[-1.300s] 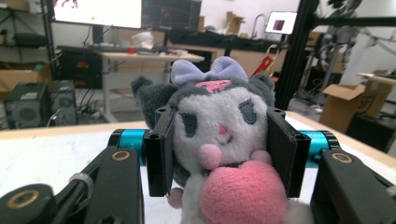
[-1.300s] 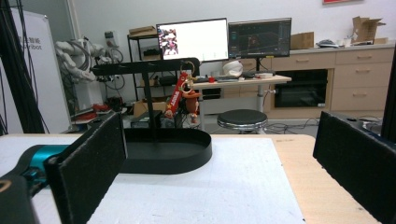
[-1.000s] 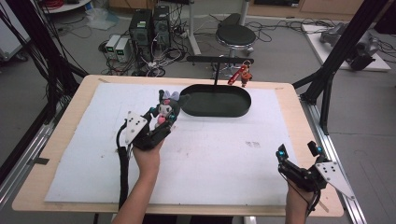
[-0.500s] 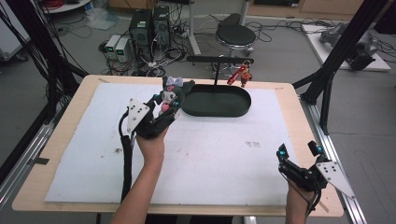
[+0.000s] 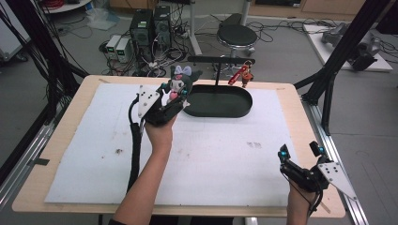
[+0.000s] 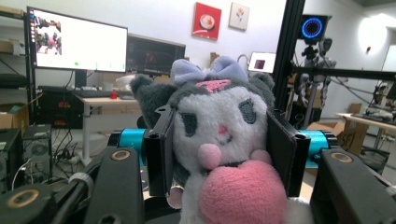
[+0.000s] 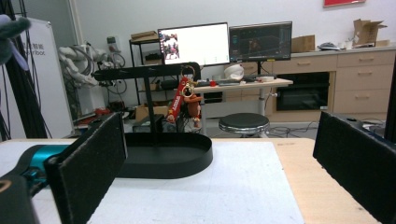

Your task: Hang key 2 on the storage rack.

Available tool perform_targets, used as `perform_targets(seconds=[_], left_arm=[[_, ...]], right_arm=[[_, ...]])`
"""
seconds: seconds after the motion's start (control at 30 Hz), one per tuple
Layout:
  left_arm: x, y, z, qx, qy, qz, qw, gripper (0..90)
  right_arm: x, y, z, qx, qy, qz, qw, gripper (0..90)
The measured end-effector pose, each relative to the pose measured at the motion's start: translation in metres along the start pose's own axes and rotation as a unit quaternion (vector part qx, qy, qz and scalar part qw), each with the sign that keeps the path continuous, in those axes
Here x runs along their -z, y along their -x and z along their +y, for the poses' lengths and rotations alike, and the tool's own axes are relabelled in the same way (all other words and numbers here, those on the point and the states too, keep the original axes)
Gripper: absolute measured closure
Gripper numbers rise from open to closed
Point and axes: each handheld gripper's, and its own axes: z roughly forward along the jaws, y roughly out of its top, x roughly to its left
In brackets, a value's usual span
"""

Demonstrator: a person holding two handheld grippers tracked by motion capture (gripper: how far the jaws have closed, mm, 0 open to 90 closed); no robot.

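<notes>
My left gripper [image 5: 180, 96] has a black body with a grey three-cornered plate [image 5: 146, 99] on top, dotted with small dark holes. A thick black cable [image 5: 135, 150] trails from it along my bare forearm; I wear no sleeve there. In the left gripper view its two black arms carry brass-coloured screws [image 6: 120, 155], and teal metal cylinders [image 6: 131, 138] sit behind flat black pads [image 6: 160, 154] with small screw holes. My right gripper [image 5: 300, 151] is built alike: black frame, grey triangular plate [image 5: 334, 175], blue-lit fingertips [image 5: 283, 152]. In the right gripper view its pads [image 7: 91, 163] look coarse and felt-like, with a teal cylinder [image 7: 39, 156] at the left.
</notes>
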Motion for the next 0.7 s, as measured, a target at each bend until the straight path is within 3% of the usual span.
perform_targets(seconds=[0.27,0.7], left_arm=[[-0.022,0.002,0.013,-0.026,-0.001,0.002,0.9996,49.7],[-0.053,-0.006,0.010,-0.025,-0.012,0.016,0.9995,49.7]], right_arm=[[-0.003,-0.005,0.000,0.008,-0.002,0.006,1.0000,1.9],[-0.005,-0.007,-0.002,0.006,-0.006,0.011,0.9999,1.9]])
